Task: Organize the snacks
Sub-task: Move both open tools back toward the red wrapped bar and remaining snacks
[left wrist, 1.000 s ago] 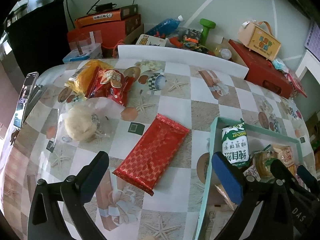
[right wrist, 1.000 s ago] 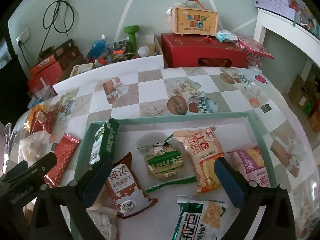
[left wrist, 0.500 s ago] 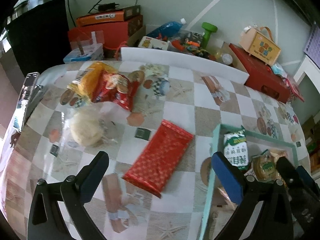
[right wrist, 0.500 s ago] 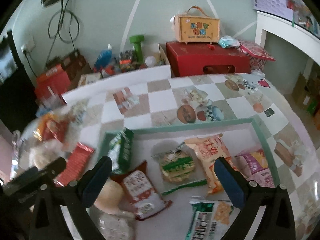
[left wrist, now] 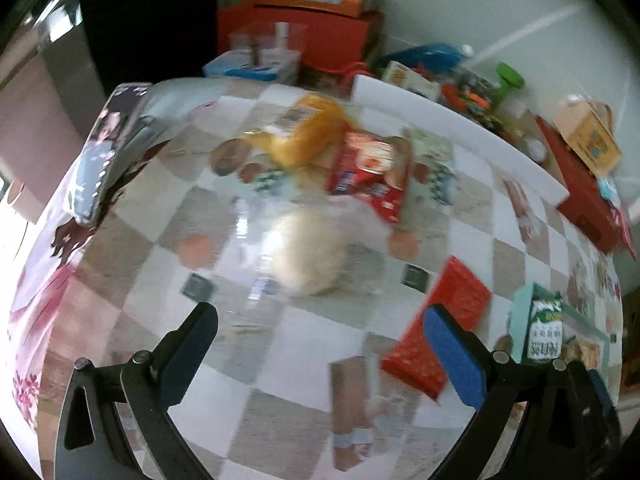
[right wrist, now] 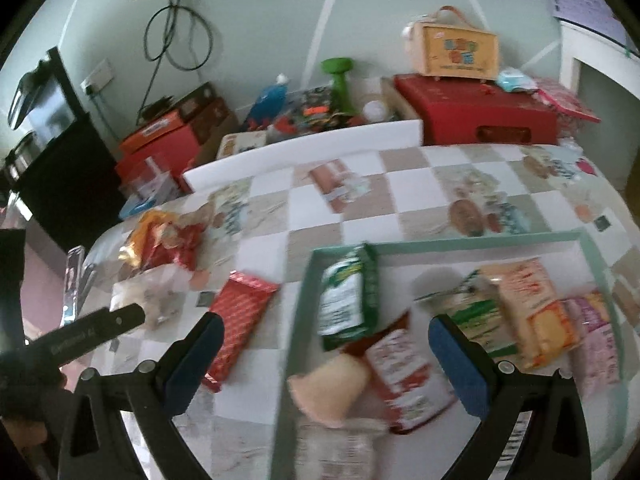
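Lying beyond parted jaws, seemingly: bun

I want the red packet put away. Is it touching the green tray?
Apart. The right wrist view shows tablecloth between the red packet and the green tray edge.

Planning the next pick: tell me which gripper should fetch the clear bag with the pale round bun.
Left. The left gripper is open, empty, with the bun bag just ahead between its fingers. The right gripper hangs over the tray.
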